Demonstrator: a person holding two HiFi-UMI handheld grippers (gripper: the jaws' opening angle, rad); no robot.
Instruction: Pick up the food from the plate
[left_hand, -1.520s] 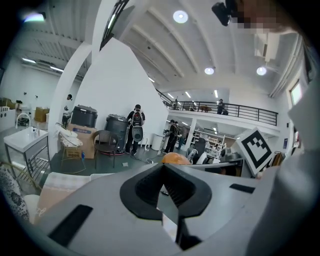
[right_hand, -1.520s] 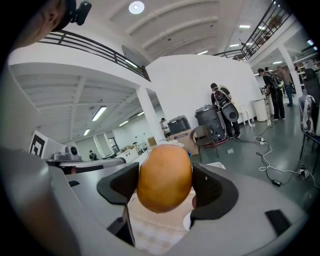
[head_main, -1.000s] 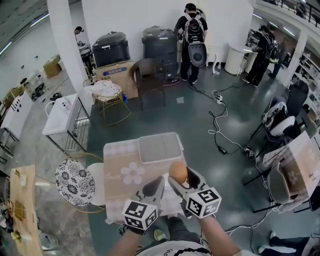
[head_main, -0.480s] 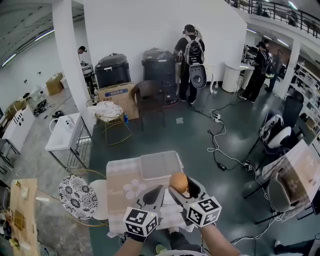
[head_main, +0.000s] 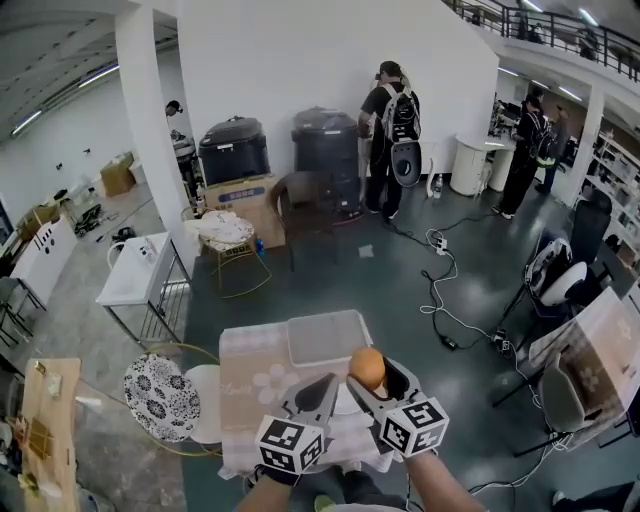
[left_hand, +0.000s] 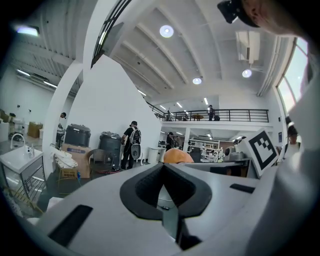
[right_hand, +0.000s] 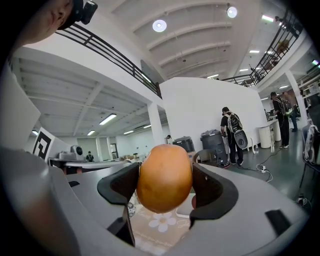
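A round orange-brown piece of food (right_hand: 164, 177) sits clamped between the dark pads of my right gripper (right_hand: 164, 181). In the head view the food (head_main: 367, 367) is held in my right gripper (head_main: 371, 374) above the table with the flower-print cloth (head_main: 252, 378). My left gripper (head_main: 324, 386) is just left of it, with its jaws together and nothing between them. In the left gripper view my left gripper (left_hand: 164, 168) has its tips touching, and the food (left_hand: 177, 155) shows just beyond them. The grippers hide the plate.
A grey rectangular tray (head_main: 328, 338) lies at the table's far edge. A black-and-white patterned stool (head_main: 159, 389) and a white seat (head_main: 205, 400) stand left of the table. Cables (head_main: 440, 290) trail over the floor to the right. People stand by black bins (head_main: 327, 148) at the back wall.
The head view has risen and the table looks smaller and farther below. Both grippers stay side by side, and the right one keeps hold of the food.
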